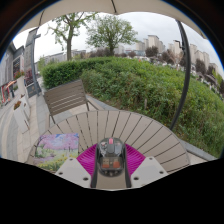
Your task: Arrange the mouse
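Note:
A dark mouse (111, 156) with a grey top and a reddish patch near its rear sits between my gripper's (111, 168) two fingers. The magenta pads (88, 160) press against it on both sides, so the gripper is shut on the mouse. The mouse is over the near part of a round, pale slatted wooden table (130, 128). I cannot tell whether it rests on the slats or is held just above them.
A flat colourful mat (60, 143) lies on the table left of the fingers. Beyond the table, a wooden bench (68, 99) stands on a paved path at the left. A green hedge (150, 85) runs to the right, with trees and buildings behind.

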`<state>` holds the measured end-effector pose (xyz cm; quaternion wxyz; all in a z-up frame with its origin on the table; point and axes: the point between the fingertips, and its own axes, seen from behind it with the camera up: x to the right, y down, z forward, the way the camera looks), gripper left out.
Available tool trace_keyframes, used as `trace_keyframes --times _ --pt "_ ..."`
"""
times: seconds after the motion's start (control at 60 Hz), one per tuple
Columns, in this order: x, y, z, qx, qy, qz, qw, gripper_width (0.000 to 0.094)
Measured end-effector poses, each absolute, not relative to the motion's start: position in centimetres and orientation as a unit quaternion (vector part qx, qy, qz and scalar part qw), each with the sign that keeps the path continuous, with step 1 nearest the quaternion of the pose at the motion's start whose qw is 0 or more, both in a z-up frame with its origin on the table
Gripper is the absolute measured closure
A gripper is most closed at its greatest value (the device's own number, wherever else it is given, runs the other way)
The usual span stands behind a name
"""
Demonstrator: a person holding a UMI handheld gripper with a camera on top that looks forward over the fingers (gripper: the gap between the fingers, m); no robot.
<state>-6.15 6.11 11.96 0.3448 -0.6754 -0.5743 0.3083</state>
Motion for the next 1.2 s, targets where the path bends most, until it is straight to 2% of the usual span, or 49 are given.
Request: trace_keyframes --times 0.067,0.167,0.317,0.45,0.583,0.617,0.65,0.7,0.767,1.067,1.2 --pt "-8.9 1.3 12.6 -0.670 -0.576 0.318 0.343 0.0547" --pt "-12.2 -6.3 11.3 -0.666 -0.584 0.330 0.327 0.0548" --pt "-15.3 -14.8 5.4 -0.656 -0.609 0.318 0.312 0.0550" --pt "-15.4 -18.7 0.2 -0.663 -0.622 0.298 0.290 0.0547" --pt "-14.7 -20.3 -2.1 -0.670 -0.629 0.285 0.273 0.0433" --pt "-14.8 -20.0 -1.8 -0.670 -0.628 0.282 0.279 0.0303" --pt "-14.5 -19.4 -1.1 -0.672 -0.625 0.273 0.287 0.0073" --pt "-13.9 -18.7 0.0 -0.677 -0.620 0.265 0.295 0.0116" --pt "-12.8 -18.1 2.6 -0.683 -0.612 0.268 0.296 0.0077" --pt "2.5 -12.9 15.8 -0.680 -0.635 0.244 0.274 0.0086" --pt "9.7 -9.9 18.4 -0.686 -0.638 0.225 0.270 0.0085"
